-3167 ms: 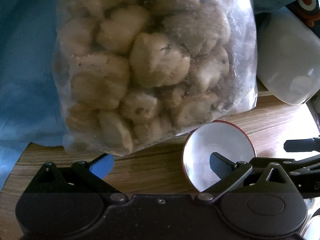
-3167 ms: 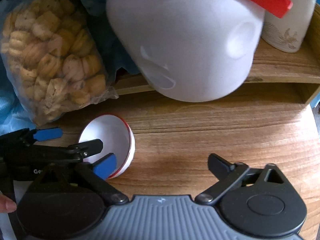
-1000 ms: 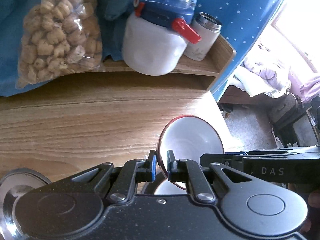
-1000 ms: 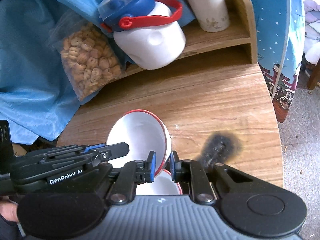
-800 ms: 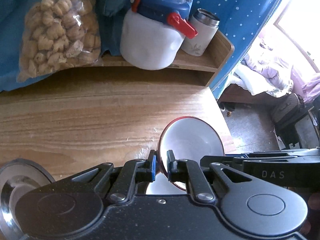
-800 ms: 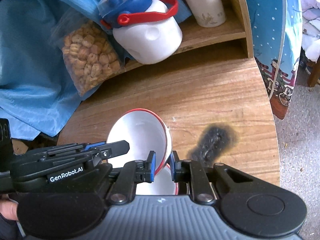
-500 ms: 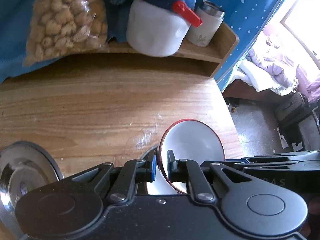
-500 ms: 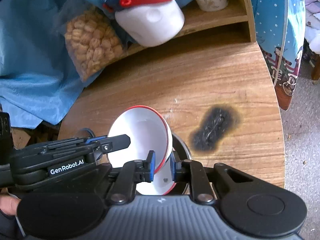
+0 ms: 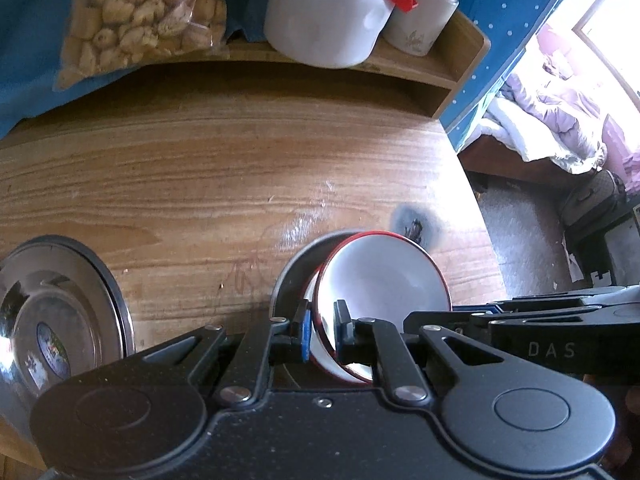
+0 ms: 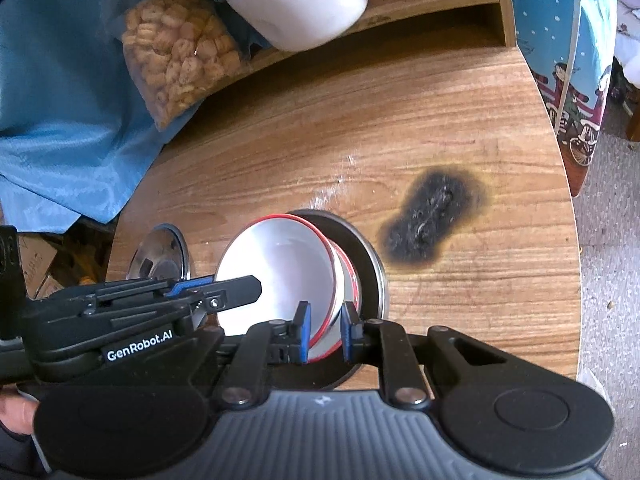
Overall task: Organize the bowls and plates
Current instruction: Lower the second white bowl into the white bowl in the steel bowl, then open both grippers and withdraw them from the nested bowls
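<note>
while both the left gripper [image 9: 321,334] and right gripper [image 10: 325,334] pinch its rim, the red-rimmed bowl [image 9: 384,276] tilts.

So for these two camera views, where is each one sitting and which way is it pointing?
Left wrist: on the left gripper, looking steeply down over its fingers at the red-rimmed bowl it pinches; the right gripper shows at the right edge.
Right wrist: on the right gripper, looking down at the same bowl; the left gripper and a fingertip show at the left.
Shared: the bowl, steel plate, wooden table and burn mark.
</note>
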The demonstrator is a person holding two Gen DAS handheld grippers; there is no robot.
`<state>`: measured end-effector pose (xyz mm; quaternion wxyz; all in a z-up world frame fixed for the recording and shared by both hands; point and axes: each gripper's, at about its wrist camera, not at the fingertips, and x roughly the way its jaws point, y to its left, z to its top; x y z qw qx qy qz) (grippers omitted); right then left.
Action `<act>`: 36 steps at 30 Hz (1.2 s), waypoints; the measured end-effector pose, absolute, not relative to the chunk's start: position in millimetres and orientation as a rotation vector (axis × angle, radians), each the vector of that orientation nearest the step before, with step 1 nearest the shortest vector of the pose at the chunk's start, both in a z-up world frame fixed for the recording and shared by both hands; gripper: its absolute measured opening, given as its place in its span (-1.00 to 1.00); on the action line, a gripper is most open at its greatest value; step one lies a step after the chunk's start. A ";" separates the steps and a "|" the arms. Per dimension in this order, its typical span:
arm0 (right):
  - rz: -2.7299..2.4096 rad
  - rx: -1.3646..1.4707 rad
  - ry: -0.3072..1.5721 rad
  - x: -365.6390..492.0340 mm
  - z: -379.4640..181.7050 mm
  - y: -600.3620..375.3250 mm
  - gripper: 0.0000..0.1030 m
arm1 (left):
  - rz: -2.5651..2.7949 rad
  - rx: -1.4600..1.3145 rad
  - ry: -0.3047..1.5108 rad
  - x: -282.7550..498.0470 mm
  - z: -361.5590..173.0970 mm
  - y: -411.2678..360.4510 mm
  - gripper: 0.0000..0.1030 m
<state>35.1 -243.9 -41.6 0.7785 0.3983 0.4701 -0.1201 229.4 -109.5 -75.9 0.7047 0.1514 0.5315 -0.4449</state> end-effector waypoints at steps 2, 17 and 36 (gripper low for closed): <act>-0.260 0.863 1.016 34.8 -41.4 -242.5 -0.66 | -0.981 0.344 1.188 227.7 -77.4 -109.1 -0.78; -0.271 0.846 1.026 35.1 -39.6 -236.4 -0.64 | -0.968 0.345 1.202 227.9 -79.7 -105.9 -0.76; -0.305 0.826 1.038 38.8 -36.9 -234.7 -0.57 | -0.968 0.342 1.199 230.6 -81.9 -107.6 -0.72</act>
